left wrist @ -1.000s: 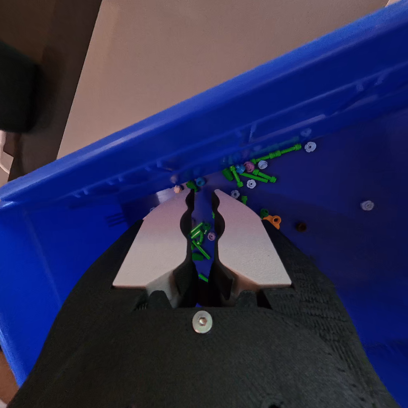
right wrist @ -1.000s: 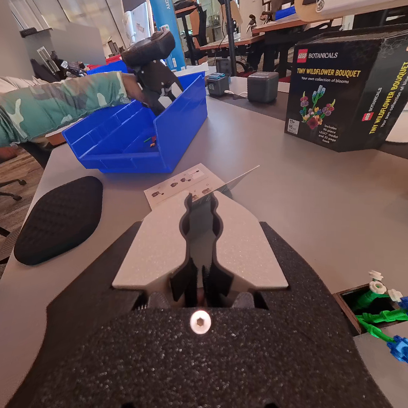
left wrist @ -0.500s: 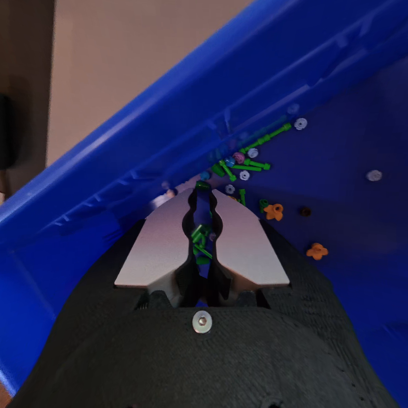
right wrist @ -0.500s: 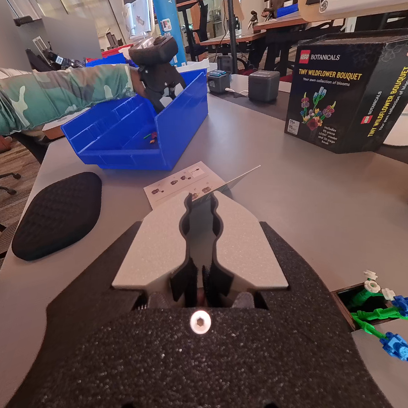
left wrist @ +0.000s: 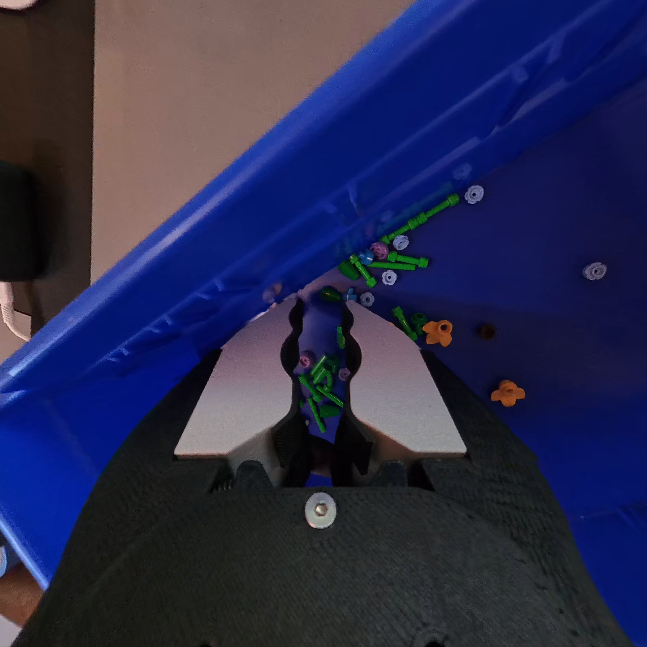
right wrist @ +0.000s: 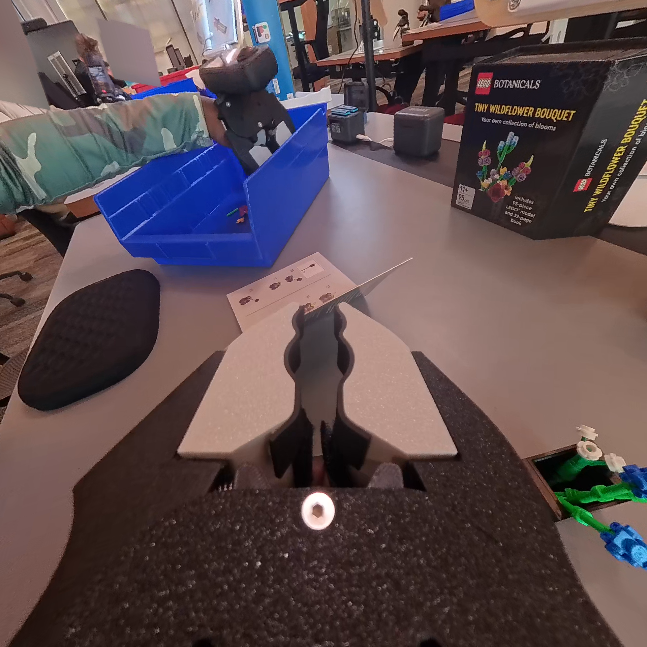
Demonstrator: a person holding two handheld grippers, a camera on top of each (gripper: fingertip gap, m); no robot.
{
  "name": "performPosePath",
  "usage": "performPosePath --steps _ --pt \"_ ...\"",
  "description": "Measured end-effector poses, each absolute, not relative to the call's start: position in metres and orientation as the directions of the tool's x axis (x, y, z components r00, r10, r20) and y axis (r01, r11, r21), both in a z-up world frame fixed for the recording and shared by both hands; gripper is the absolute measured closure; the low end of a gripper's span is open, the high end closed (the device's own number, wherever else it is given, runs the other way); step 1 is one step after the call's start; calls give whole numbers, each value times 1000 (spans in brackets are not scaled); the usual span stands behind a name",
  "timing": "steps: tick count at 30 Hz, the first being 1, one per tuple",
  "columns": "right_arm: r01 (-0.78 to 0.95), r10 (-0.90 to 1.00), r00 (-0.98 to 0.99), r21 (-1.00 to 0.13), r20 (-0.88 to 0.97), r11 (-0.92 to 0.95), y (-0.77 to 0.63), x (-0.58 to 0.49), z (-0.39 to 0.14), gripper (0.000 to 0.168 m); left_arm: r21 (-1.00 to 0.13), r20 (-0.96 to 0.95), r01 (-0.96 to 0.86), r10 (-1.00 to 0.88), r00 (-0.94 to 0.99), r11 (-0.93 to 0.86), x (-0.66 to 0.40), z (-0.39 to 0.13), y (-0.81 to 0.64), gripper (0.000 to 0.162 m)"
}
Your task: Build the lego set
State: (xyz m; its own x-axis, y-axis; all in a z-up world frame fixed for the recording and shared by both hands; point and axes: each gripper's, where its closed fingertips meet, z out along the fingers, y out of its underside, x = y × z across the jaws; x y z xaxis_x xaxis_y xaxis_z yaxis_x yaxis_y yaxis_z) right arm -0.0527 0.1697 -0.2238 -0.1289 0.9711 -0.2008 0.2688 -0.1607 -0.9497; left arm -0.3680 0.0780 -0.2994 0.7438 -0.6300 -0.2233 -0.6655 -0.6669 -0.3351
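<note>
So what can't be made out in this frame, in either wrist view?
- Left wrist view: the left gripper body hides part of the green pieces in the blue bin.
- Right wrist view: the bin wall hides most pieces; the right gripper covers the instruction booklet corner; the flower stems are cut off by the edge.

- Loose green stems (left wrist: pixel 402 229), pale round studs (left wrist: pixel 474 193) and orange flower pieces (left wrist: pixel 437 332) are scattered on the blue bin (left wrist: pixel 560 315) floor.
- Built blue-flowered stems (right wrist: pixel 602 493) are seen in a wooden holder (right wrist: pixel 541 471).

Pieces (left wrist: pixel 395 259) lie in the bin (right wrist: pixel 287 196), left of the box (right wrist: pixel 532 147).
</note>
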Motion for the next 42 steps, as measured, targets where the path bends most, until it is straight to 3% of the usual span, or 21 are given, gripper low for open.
performPosePath --steps 14,20,25,33,35,37,40,42 --pt "281 970 -131 -946 -204 -161 170 -52 -226 152 -355 -205 -730 -714 670 -584 -357 -304 83 150" --pt "286 970 -133 -945 -202 -157 169 -52 -226 152 -397 -141 -653 -660 738 -645 -354 -305 83 146" --pt "289 971 -135 -945 -199 -153 168 -52 -226 152 -449 -74 -551 -586 807 -703 -352 -306 85 152" --pt "283 972 -129 -947 -197 -154 169 -50 -225 152 -407 -146 -555 -548 823 -725 -360 -297 80 154" --pt "274 972 -130 -949 -196 -155 169 -50 -223 152 -481 -164 -506 -494 854 -716 -357 -279 81 155" --pt "252 972 -149 -957 -184 -142 166 -50 -218 151 -626 -135 -406 -419 898 -666 -342 -250 83 155" --pt "195 969 -204 -976 -139 -99 156 -51 -206 151 -880 63 -130 -383 922 -456 -285 -185 81 154" --pt "137 962 -259 -990 -81 -46 143 -51 -195 151 -953 184 41 -466 866 -299 -234 -145 66 154"
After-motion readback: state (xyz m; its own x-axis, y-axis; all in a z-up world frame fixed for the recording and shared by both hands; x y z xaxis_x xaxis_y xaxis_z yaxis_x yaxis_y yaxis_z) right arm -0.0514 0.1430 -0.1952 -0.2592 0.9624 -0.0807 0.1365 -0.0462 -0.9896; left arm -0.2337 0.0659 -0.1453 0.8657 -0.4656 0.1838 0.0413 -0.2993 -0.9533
